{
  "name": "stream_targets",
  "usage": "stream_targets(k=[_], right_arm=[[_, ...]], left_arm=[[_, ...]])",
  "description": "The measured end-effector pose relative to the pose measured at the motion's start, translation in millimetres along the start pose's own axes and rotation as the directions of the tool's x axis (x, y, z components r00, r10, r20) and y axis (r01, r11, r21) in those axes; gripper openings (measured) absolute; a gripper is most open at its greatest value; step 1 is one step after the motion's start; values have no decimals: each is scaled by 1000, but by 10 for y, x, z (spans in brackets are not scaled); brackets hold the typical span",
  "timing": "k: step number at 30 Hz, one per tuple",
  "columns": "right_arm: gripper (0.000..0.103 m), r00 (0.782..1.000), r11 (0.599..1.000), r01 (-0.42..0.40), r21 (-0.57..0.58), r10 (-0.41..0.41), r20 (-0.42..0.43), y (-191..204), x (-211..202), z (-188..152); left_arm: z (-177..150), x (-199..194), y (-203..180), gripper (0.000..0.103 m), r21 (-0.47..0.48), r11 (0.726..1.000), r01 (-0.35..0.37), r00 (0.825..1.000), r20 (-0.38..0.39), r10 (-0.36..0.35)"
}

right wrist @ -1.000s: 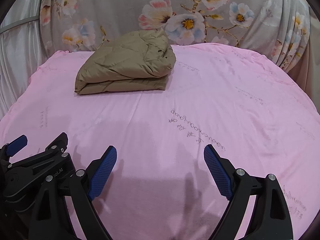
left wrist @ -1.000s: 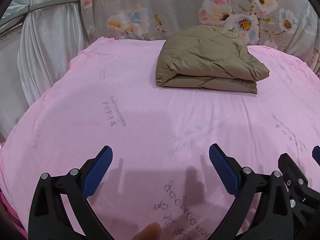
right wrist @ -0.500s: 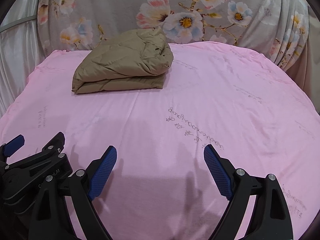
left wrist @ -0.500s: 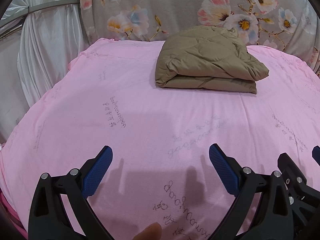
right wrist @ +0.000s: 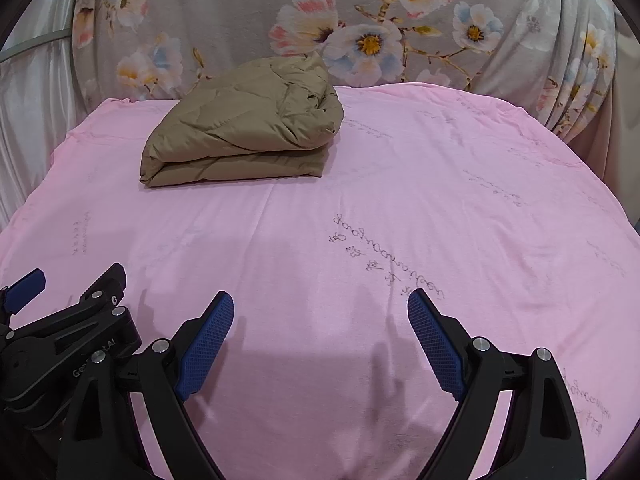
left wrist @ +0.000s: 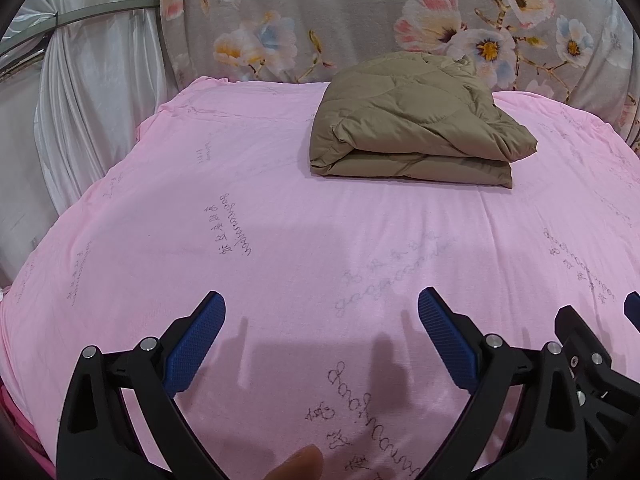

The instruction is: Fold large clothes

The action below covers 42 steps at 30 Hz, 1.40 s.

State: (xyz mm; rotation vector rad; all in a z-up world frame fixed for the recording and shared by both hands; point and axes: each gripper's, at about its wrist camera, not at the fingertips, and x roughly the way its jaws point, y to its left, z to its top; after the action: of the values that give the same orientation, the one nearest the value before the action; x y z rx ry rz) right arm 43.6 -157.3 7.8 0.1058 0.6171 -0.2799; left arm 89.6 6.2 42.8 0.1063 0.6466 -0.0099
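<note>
A tan quilted jacket (left wrist: 416, 120) lies folded in a thick bundle at the far side of the pink-covered table (left wrist: 280, 216). It also shows in the right wrist view (right wrist: 244, 128). My left gripper (left wrist: 320, 312) is open and empty, low over the near part of the table, well short of the jacket. My right gripper (right wrist: 320, 312) is open and empty, beside the left one. The right gripper's body shows at the right edge of the left wrist view (left wrist: 588, 360), and the left gripper's body shows at the left of the right wrist view (right wrist: 60, 328).
A grey floral cloth (left wrist: 360, 20) hangs behind the table. A white curtain (left wrist: 80, 100) hangs at the left. The pink cover (right wrist: 440, 220) carries faint handwriting. A fingertip (left wrist: 296, 464) shows at the bottom edge of the left wrist view.
Both grippers have drifted very slightly; the jacket sits a touch higher in the right wrist view. Both stay open and the jacket has not moved.
</note>
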Motion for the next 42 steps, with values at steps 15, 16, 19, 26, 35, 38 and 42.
stream_targets(k=[15, 16, 19, 26, 35, 38, 42], right_arm=[[87, 1000, 1000, 4, -3, -4, 1, -17, -1, 5], [87, 1000, 1000, 3, -3, -3, 0, -16, 1, 5], [87, 1000, 1000, 4, -2, -4, 0, -22, -7, 8], [87, 1000, 1000, 7, -2, -7, 1, -23, -10, 8], [87, 1000, 1000, 7, -3, -7, 1, -30, -8, 8], [87, 1000, 1000, 7, -3, -7, 1, -24, -6, 7], [87, 1000, 1000, 7, -2, -7, 1, -20, -8, 5]], left_arm=[[-1, -1, 5, 95, 0, 1000, 0, 1000, 1, 0], [-2, -4, 0, 95, 0, 1000, -1, 1000, 1, 1], [-3, -5, -1, 95, 0, 1000, -1, 1000, 1, 1], [-5, -5, -2, 95, 0, 1000, 0, 1000, 1, 0], [-6, -4, -3, 95, 0, 1000, -1, 1000, 2, 1], [-6, -4, -3, 95, 0, 1000, -1, 1000, 2, 1], [-7, -5, -6, 95, 0, 1000, -2, 1000, 2, 2]])
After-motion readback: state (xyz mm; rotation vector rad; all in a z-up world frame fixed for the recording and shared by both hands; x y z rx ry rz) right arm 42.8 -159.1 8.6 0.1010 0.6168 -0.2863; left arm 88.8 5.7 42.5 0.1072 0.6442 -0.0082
